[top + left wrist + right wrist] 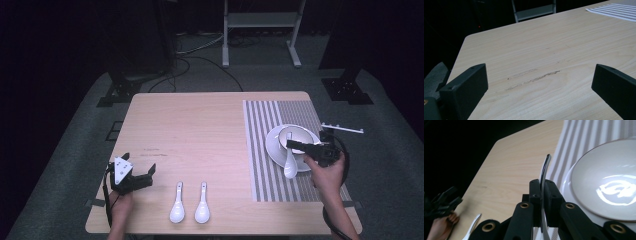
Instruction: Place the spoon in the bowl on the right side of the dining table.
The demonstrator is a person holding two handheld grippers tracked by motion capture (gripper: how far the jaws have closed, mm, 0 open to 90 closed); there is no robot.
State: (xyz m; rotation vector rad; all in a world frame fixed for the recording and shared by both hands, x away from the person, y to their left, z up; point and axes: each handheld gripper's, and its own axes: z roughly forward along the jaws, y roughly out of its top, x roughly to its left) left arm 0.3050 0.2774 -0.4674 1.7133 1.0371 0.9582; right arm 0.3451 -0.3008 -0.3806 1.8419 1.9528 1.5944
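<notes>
High view: three spoons, one (290, 167) gripped by the right gripper's (296, 145) fingers; left gripper (142, 176) open.

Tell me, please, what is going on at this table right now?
A person is setting out spoons. The right gripper is shut on a white spoon, held over the plate and bowl on the striped mat. The left gripper rests open on the table; two more spoons lie nearby.

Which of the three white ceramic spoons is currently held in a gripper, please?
The white ceramic spoon over the striped placemat, clamped in the right gripper beside the white bowl. The other two spoons lie free on the wooden table.
</notes>
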